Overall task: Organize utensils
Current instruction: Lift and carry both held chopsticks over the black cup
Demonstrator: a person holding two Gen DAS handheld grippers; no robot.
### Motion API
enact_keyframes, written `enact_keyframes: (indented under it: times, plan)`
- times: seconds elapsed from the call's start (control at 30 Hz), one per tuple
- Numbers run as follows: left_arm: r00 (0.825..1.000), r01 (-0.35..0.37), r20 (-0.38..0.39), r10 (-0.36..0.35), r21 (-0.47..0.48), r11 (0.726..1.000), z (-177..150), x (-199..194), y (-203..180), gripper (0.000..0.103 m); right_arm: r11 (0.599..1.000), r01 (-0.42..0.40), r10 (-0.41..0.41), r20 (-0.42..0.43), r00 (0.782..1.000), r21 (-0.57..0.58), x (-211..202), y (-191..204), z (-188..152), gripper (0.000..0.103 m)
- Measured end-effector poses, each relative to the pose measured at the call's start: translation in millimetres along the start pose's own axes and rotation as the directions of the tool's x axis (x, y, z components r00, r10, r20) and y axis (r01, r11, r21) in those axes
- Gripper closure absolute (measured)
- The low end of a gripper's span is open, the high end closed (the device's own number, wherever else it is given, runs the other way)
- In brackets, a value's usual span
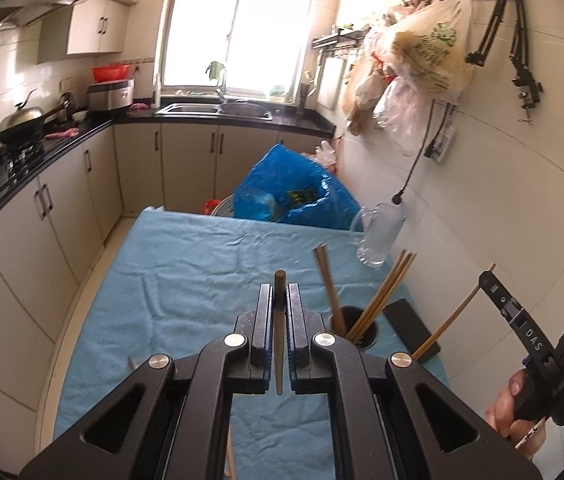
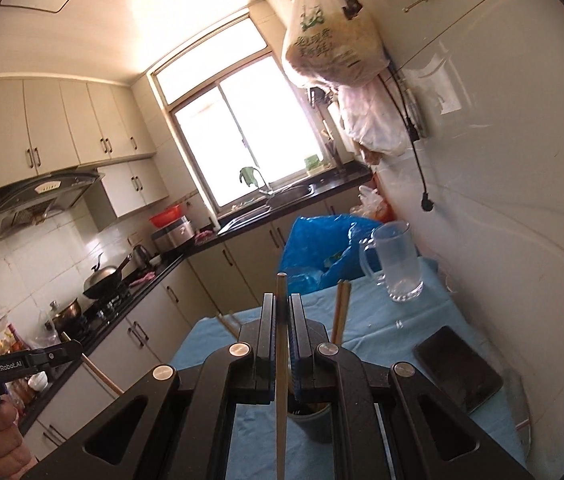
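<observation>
Above the blue-clothed desk [image 1: 170,280], left tongs [image 1: 280,300] and right tongs [image 2: 282,312] each clamp one brown wooden chopstick [image 1: 280,332]; judgement: align tips over the dark cylindrical holder [image 1: 355,328] before release.

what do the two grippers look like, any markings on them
Both grippers are matte black with angular linkage arms, triangular cut-outs, round silver pivot pins and blue ribbed pads inside flat black fingers. The left gripper reads "GenRobot.AI" on its side in the right wrist view; the right gripper shows "DAS" in the left wrist view. No cables or sleeves show.
</observation>
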State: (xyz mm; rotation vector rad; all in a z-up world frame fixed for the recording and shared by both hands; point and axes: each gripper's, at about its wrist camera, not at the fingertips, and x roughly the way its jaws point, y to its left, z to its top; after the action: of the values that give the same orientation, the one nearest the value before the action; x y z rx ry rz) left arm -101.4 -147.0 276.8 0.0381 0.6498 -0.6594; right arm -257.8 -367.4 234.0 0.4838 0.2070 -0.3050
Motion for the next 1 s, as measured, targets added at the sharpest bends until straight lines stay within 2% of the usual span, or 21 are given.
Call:
enact_keyframes:
  times: [0.27, 0.57, 0.77, 1.0]
  plan:
    - [0.998, 0.051, 0.031, -0.052, 0.022, 0.998, 29, 5, -29, 0.098, 0.999, 0.03, -0.03, 0.06, 0.998, 0.012, -2, -12, 30, 0.097]
    - [0.994, 0.085, 0.058, -0.088, 0.04, 0.996, 58, 15, -56, 0.098, 0.999, 0.054, -0.054, 0.088, 0.995, 0.007, 16, -13, 53, 0.097]
    - [0.994, 0.103, 0.039, -0.104, 0.028, 0.994, 62, 43, -67, 0.098, 0.996, 0.084, -0.083, 0.098, 0.992, -0.001, 32, -15, 57, 0.097]
    - [0.995, 0.102, -0.018, -0.102, 0.016, 0.995, 51, 81, -67, 0.098, 0.994, 0.111, -0.111, 0.045, 0.993, 0.003, 59, -27, 44, 0.097]
